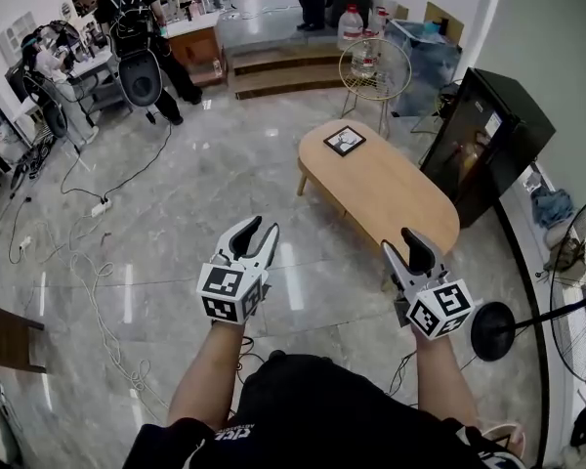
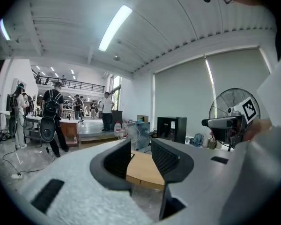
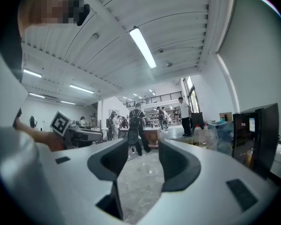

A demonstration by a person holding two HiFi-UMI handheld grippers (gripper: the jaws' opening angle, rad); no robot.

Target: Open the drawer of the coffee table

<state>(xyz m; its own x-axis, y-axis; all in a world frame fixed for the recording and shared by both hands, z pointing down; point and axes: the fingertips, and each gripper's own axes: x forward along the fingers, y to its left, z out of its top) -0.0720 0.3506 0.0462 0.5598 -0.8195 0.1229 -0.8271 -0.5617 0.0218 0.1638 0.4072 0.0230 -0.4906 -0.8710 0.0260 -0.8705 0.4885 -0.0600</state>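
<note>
Nearest, the left gripper (image 1: 257, 231) and right gripper (image 1: 410, 242) hover with jaws parted and empty, apart from the oval coffee table (image 1: 381, 184) standing ahead by the floor's right edge, its drawer unseen, so opening it looks wholly undone.

my left hand-held gripper (image 1: 259, 231) and right hand-held gripper (image 1: 402, 244) carry black-and-white square-patterned cubes; desk (image 1: 391, 179) pale wood, floor (image 1: 176, 233) grey marble, cabinet (image 1: 488, 135) black.

Head view steeply down from above, gripper views level along jaws, head and left share coffee table (image 1: 391, 193) (image 2: 141, 168)
</note>
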